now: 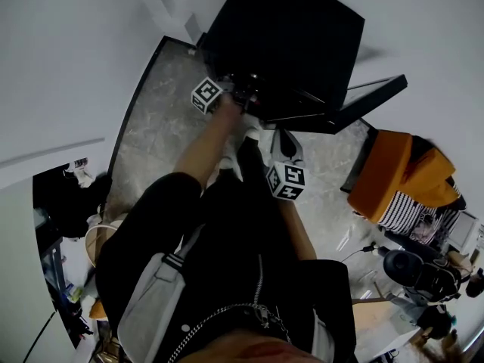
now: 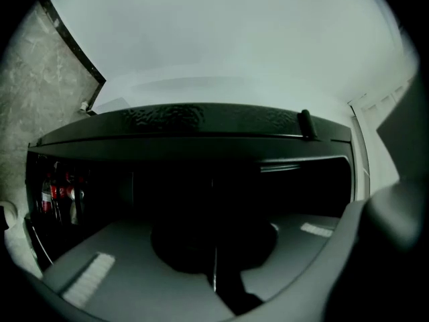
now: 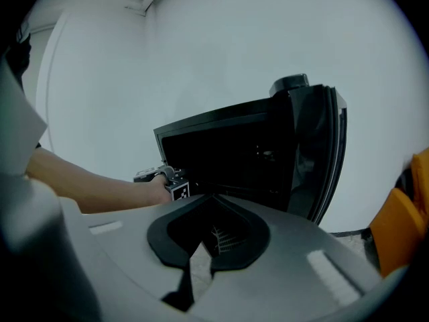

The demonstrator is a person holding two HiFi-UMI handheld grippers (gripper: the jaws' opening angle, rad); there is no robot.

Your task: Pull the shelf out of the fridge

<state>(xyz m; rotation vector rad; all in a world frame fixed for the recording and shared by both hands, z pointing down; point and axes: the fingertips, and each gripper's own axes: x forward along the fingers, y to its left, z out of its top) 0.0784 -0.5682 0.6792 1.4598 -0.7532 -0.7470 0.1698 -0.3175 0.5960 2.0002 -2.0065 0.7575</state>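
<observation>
A small black fridge (image 1: 287, 44) stands on the floor against the white wall, its door (image 1: 370, 97) swung open to the right. My left gripper (image 1: 246, 97) reaches level into the opening. In the left gripper view its jaws (image 2: 214, 274) stand together with only a thin slit, inside the dark fridge (image 2: 201, 123). The shelf cannot be made out in that dark, nor whether anything is pinched. My right gripper (image 1: 281, 141) hangs back in front of the fridge, shut and empty (image 3: 201, 250). From there I see the left gripper (image 3: 164, 178) at the lower left of the opening (image 3: 228, 153).
Red-labelled cans (image 2: 57, 196) stand at the left of the fridge's interior. The open door (image 3: 318, 153) juts out on the right. An orange and striped pile (image 1: 404, 180) lies on the marble floor (image 1: 159, 119) to the right, with dark gear beyond it.
</observation>
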